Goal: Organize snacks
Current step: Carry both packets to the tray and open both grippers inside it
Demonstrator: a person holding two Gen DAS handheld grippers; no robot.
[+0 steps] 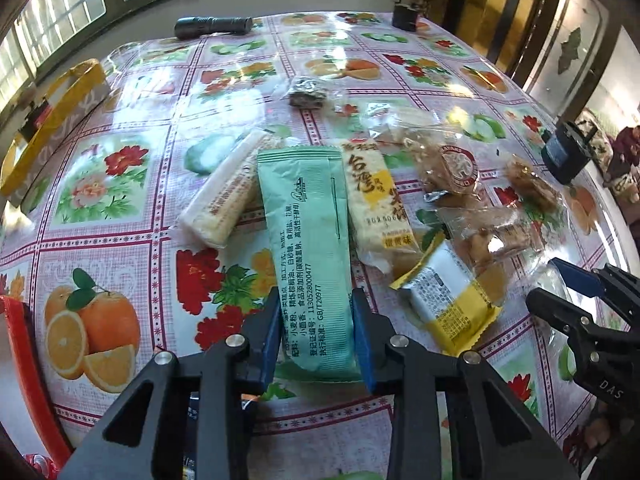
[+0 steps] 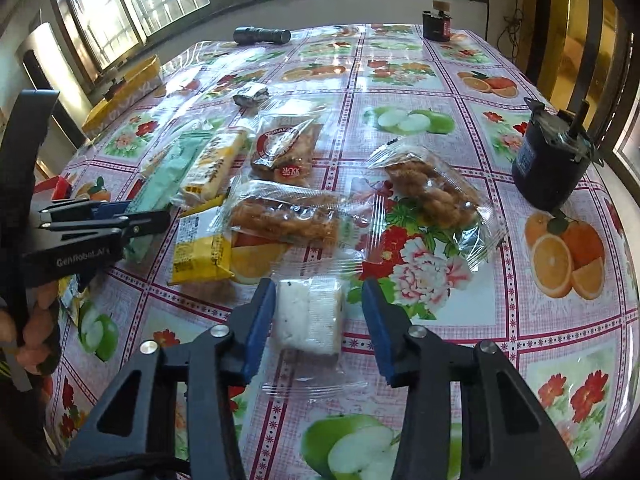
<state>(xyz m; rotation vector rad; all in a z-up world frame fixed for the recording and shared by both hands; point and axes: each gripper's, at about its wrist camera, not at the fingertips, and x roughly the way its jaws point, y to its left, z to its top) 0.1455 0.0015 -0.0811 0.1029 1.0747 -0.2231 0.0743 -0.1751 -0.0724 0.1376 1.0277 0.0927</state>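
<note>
Several wrapped snacks lie on a fruit-print tablecloth. My left gripper [image 1: 313, 320] is open, its blue pads on either side of the near end of a long green wafer packet [image 1: 308, 248]; the frames do not show a grip. Beside it lie a white rice bar [image 1: 224, 196], a yellow-labelled rice cracker [image 1: 376, 196] and a yellow packet [image 1: 448, 300]. My right gripper [image 2: 320, 320] is open around a white rice cake in clear wrap [image 2: 310, 316] without touching it. Fried twist packets [image 2: 432, 192] lie beyond it.
A yellow-rimmed basket [image 1: 52, 116] stands at the far left table edge. A black flashlight [image 1: 214, 26] lies at the back. A dark motor-like cylinder [image 2: 550, 164] stands at the right. A small dark box [image 2: 436, 26] stands at the back. A red chair [image 1: 24, 344] is near left.
</note>
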